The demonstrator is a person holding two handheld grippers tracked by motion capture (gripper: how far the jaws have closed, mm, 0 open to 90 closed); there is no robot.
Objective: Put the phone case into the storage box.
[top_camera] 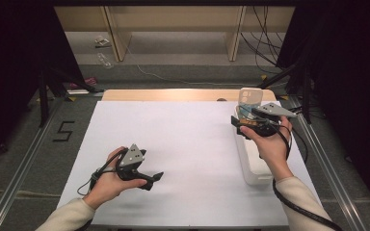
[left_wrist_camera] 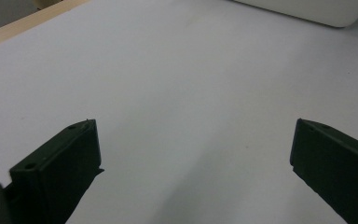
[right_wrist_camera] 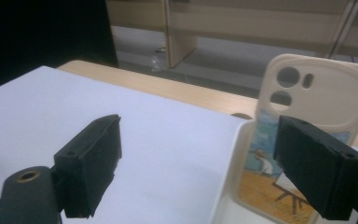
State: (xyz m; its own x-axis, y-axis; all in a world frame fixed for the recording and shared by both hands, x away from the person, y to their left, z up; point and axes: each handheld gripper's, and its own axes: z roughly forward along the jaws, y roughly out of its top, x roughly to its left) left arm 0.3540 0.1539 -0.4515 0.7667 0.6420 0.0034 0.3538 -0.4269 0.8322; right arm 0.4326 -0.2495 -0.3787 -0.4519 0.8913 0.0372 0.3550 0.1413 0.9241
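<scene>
While the person's left hand rests low at about seven o'clock on the white table, it holds the left gripper just above the surface, pointing toward three o'clock. Its fingers are spread wide with nothing between them, and the left gripper view looks past them across bare white surface to the rounded corner of a white tray at the top edge.

At roughly three o'clock on the table, the right hand holds the right gripper over the far end of that long white tray, which lies along the table's right edge. A grey three-cornered plate sits on top of the gripper, and a black cable trails back along the forearm. A cream phone case stands upright in the far end of the tray, with camera cut-outs near its top and a painted picture on its lower part. In the right gripper view the fingers are spread apart and pinch nothing; the right one crosses in front of the case's lower half, and I cannot tell whether it touches it.

Beyond the table's wooden far edge, at twelve o'clock, stand light wooden shelves.
</scene>
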